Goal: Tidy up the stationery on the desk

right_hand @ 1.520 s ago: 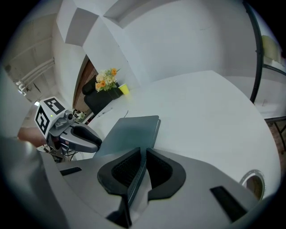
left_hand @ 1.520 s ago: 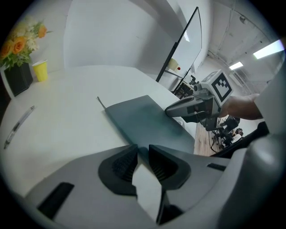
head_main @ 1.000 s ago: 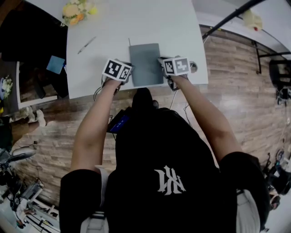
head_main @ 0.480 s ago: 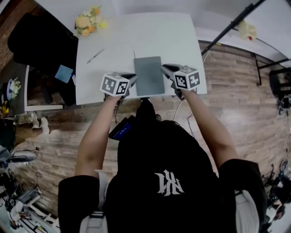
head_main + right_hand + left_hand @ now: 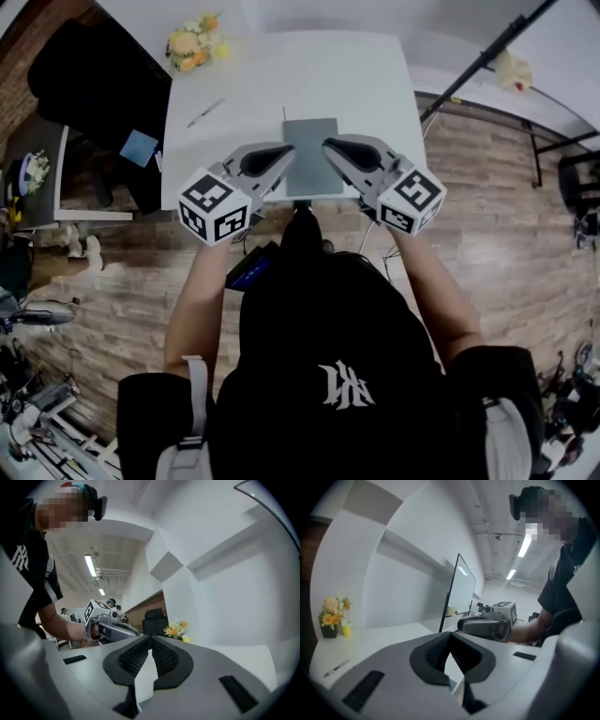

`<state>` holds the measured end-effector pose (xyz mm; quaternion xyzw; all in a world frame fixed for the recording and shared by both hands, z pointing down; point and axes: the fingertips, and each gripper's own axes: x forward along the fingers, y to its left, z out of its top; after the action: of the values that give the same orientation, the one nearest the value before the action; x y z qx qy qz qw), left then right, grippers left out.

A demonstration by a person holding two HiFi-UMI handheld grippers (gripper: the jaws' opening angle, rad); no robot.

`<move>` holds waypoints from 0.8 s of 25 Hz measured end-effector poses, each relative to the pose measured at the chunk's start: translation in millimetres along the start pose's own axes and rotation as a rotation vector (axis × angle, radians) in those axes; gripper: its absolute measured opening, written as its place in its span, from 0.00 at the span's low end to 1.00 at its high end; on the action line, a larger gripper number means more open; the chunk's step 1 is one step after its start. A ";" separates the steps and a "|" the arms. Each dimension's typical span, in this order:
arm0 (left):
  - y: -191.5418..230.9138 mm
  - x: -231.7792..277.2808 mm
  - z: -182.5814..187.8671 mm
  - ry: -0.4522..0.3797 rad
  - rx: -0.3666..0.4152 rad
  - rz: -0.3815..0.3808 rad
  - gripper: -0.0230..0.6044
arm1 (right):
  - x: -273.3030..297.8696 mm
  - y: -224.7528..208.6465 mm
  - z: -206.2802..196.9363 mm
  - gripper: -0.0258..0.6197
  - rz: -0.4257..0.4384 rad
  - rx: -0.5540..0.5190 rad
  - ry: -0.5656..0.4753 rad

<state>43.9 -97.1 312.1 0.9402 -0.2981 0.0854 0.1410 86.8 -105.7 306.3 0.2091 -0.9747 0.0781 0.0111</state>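
Note:
A grey notebook [image 5: 312, 155] lies shut near the front edge of the white desk [image 5: 366, 84]. A pen [image 5: 204, 113] lies alone at the desk's left. My left gripper [image 5: 289, 150] and right gripper [image 5: 328, 147] are held up above the desk's front edge, tips pointing inward over the notebook's two sides. Both are shut with nothing between the jaws. In the left gripper view my gripper [image 5: 450, 635] faces the right gripper [image 5: 487, 623], with the pen [image 5: 336, 667] low at the left. The right gripper view shows the right gripper [image 5: 151, 638] facing the left gripper [image 5: 110, 625].
A small pot of yellow flowers [image 5: 195, 42] stands at the desk's far left corner. A black chair [image 5: 94, 84] with a blue item [image 5: 139, 147] is left of the desk. A black stand pole [image 5: 487, 52] slants at the right. Brick-pattern floor surrounds the desk.
Both grippers have risen from beside the notebook at the desk's front edge up toward the head camera. The notebook and pen have not moved on the desk.

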 end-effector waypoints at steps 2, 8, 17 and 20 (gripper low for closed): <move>-12.7 -14.7 16.2 -0.041 0.024 0.005 0.04 | -0.1 18.1 16.3 0.12 0.033 -0.035 -0.033; -19.4 -48.6 33.8 -0.089 0.061 0.050 0.04 | 4.3 42.0 37.3 0.12 0.084 -0.088 -0.078; 29.8 -98.4 16.9 -0.114 0.014 0.167 0.04 | 41.9 43.0 31.0 0.12 0.132 -0.117 -0.021; 59.0 -116.0 10.3 -0.107 0.001 0.206 0.04 | 69.9 40.8 31.2 0.12 0.144 -0.106 -0.015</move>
<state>-83.5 -84.2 286.6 0.9079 -0.4000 0.0495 0.1151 6.8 -102.3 273.4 0.1380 -0.9901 0.0256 0.0092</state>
